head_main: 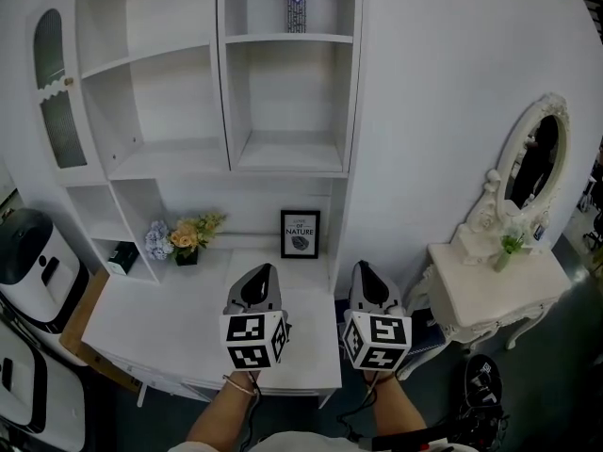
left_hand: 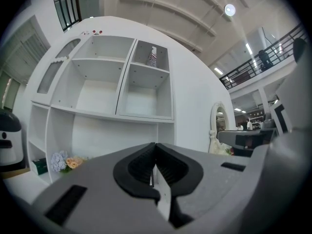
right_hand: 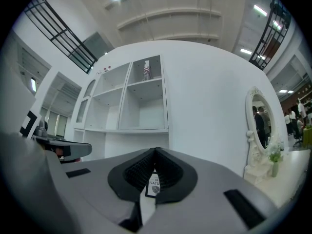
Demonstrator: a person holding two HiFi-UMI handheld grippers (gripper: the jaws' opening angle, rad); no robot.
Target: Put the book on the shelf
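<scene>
Left tongs (head_main: 259, 271) and right tongs (head_main: 366, 267) sit side by side in front of the shelf (head_main: 226, 83) in the head view, both empty. The book (head_main: 297, 1) stands upright in the top right compartment. In the left gripper view, the left tongs (left_hand: 155, 146) are closed tip to tip on nothing. In the right gripper view, the right tongs (right_hand: 156, 151) are likewise fully closed, with a framed print (right_hand: 153, 185) showing beyond them.

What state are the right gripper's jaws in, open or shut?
Shut. In the right gripper view the right gripper has its tips meeting, nothing clamped; the framed print stands far behind.
</scene>
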